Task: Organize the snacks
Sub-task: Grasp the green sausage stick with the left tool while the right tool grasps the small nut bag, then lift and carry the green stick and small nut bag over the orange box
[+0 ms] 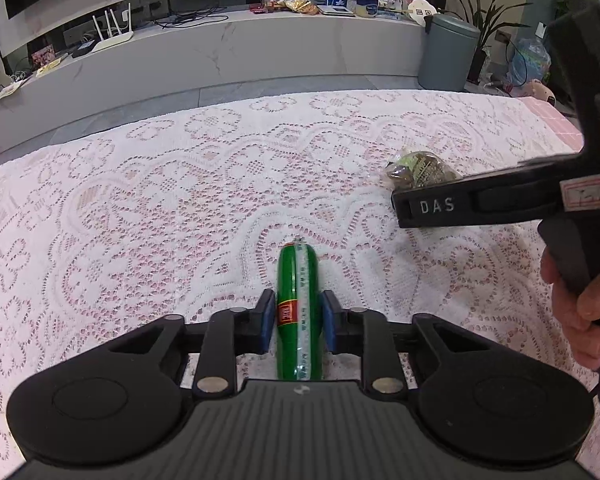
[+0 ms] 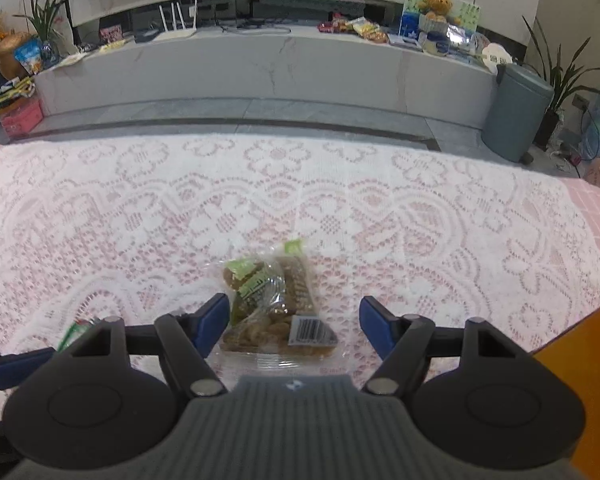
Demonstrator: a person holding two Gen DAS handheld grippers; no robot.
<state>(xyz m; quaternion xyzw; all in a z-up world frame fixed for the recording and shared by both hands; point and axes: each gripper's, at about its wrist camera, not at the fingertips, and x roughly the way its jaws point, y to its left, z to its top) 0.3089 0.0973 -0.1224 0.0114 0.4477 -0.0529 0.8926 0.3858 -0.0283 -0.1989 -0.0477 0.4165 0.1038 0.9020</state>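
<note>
A glossy green cylindrical sausage (image 1: pixel 299 312) is seen lengthwise at lower centre of the left view, clamped between the blue pads of the left tool (image 1: pixel 299 322). On the white lace-covered table (image 2: pixel 140 220), a crinkled clear snack packet (image 2: pixel 274 308) lies at lower centre of the right view, between the parted pads of the right tool (image 2: pixel 294 326), nearer the left pad and not gripped.
</note>
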